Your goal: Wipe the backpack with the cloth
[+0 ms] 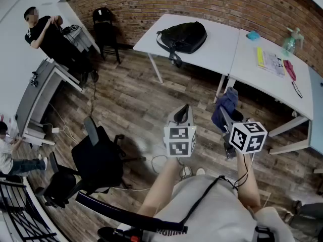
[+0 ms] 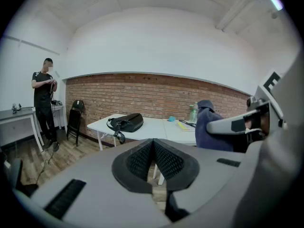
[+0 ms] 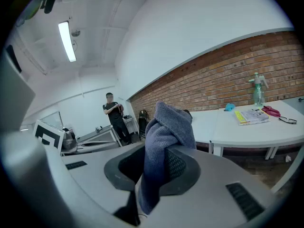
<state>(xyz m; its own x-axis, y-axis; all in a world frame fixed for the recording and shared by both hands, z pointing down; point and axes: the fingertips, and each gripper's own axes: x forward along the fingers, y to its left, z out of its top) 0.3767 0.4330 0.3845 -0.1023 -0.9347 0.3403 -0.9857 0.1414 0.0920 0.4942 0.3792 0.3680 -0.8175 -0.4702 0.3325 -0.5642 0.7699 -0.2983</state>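
Observation:
A black backpack lies on the left white table by the brick wall, also seen far off in the left gripper view as the backpack. My right gripper is shut on a blue-grey cloth, which bunches up between its jaws as the cloth. My left gripper is shut with nothing in it, its pads pressed together. Both grippers are held over the wooden floor, well short of the table.
The right white table carries a spray bottle, a yellow booklet, a small blue thing and red scissors. A black office chair stands at my left. A person stands by a grey desk.

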